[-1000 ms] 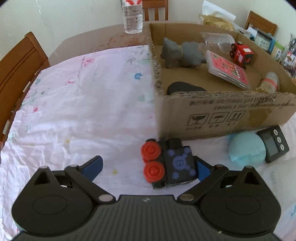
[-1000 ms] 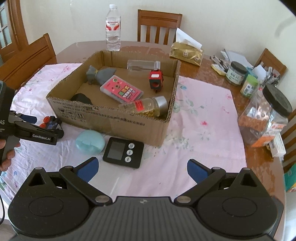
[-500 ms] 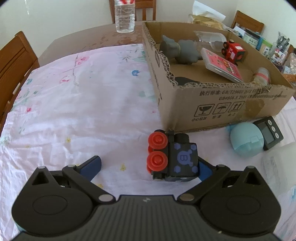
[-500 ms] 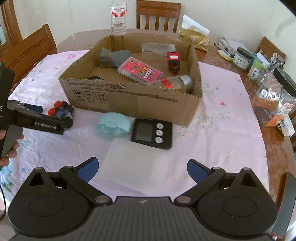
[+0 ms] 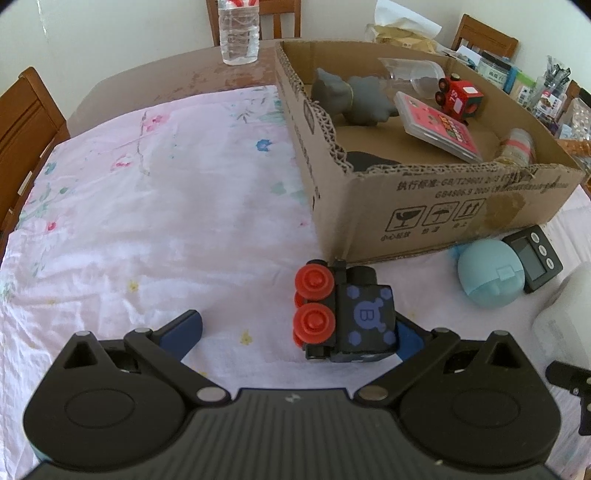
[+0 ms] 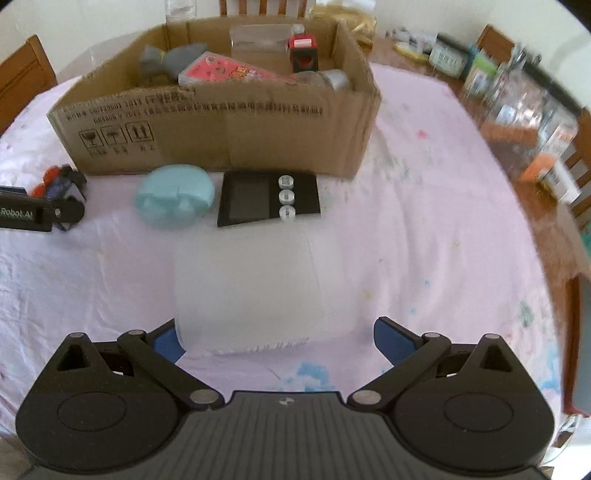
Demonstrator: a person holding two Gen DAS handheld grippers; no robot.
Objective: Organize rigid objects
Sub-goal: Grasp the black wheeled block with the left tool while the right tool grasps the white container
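Note:
A black toy train with red wheels [image 5: 343, 314] lies on the tablecloth in front of the cardboard box [image 5: 443, 210]. My left gripper [image 5: 295, 328] is open; the toy lies between its fingers, against the right finger. My right gripper [image 6: 277, 332] is open around the near end of a translucent white box [image 6: 258, 288]. A pale blue case [image 6: 173, 199] and a black timer [image 6: 266, 197] lie by the box's front wall [image 6: 221, 136]. The left gripper also shows in the right wrist view [image 6: 33, 214].
The cardboard box holds a grey figure [image 5: 347, 96], a pink card game [image 5: 439, 127], a red toy train [image 5: 458, 98], a clear cup and a small bottle. A water bottle [image 5: 238, 31], jars [image 6: 524, 110] and wooden chairs stand around the table.
My right gripper has moved down and forward, so the translucent box now lies between its fingers. My left gripper has shifted slightly around the toy train and stays open.

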